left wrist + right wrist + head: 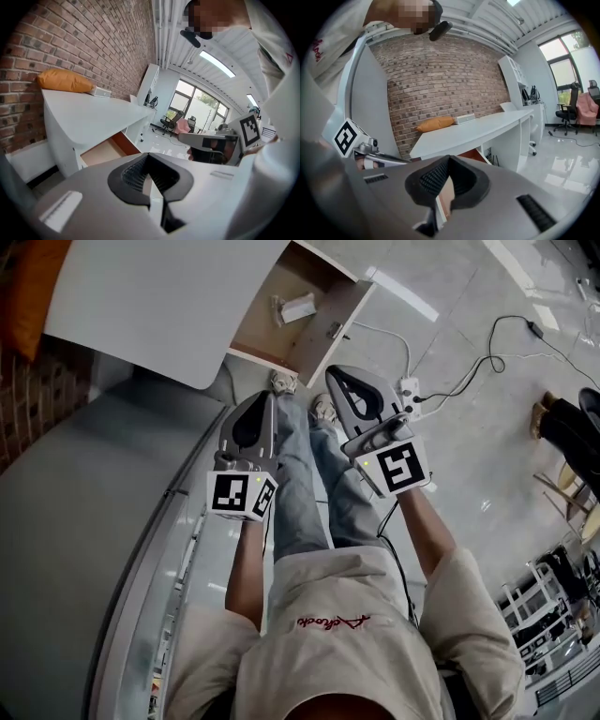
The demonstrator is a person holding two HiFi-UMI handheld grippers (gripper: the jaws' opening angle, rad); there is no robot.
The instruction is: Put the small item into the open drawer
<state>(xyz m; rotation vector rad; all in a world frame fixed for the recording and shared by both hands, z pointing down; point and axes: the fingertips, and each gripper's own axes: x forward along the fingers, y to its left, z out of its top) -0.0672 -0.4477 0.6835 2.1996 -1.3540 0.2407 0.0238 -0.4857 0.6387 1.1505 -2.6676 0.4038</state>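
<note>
Cream shirt (347,662), blue jeans (298,493); left tongs (269,399) and right tongs (331,373) grey.

Item (298,307) in drawer (267,341) — under desk (159,296).

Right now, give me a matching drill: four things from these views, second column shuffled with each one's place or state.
1 orange cushion
2 small white item
3 white power strip
4 right gripper

A jaws shut, empty
B on glossy floor
C on white desk
D in open wooden drawer

Pairs: 1-C; 2-D; 3-B; 4-A
</note>
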